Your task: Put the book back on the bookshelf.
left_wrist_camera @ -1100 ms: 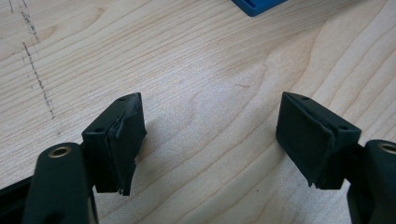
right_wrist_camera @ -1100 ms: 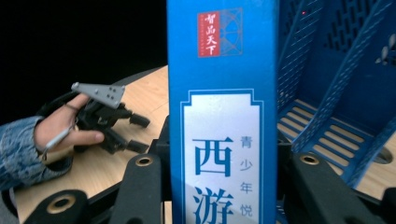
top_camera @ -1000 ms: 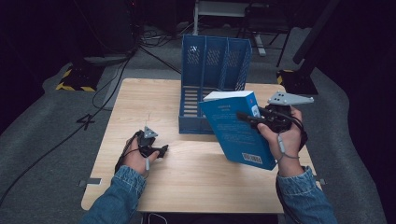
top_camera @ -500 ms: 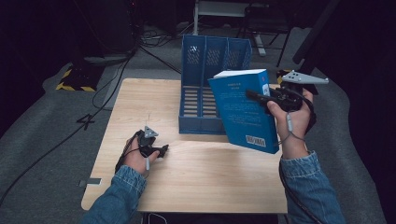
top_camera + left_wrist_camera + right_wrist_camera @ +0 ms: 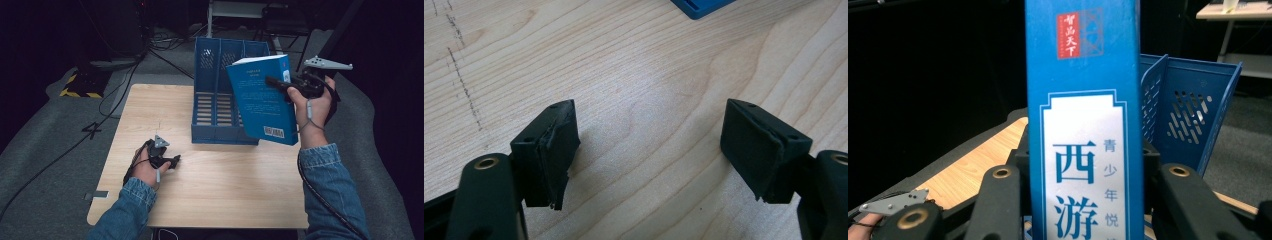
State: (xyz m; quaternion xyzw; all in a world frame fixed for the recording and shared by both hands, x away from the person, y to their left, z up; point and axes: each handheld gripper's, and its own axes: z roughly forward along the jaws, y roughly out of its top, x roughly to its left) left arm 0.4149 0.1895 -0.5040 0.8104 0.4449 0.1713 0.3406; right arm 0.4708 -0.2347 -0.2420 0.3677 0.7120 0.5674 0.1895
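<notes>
We are resting our left gripper (image 5: 176,161) on the pale wooden table (image 5: 225,190), jaws spread and empty, in front of and left of the blue plastic slotted file rack (image 5: 220,95). Our right gripper (image 5: 272,81) is clamping the thick blue paperback book (image 5: 262,100), tilted, above the rack's right end.

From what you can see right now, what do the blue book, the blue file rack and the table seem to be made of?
The blue book: paper with a smooth, probably coated cover, judging by the printed barcode and white page edges. The blue file rack: most likely moulded plastic, matte, with slots cut through its walls and floor. The table: pale wood or wood-look laminate; grain lines show clearly in the left gripper view.
</notes>
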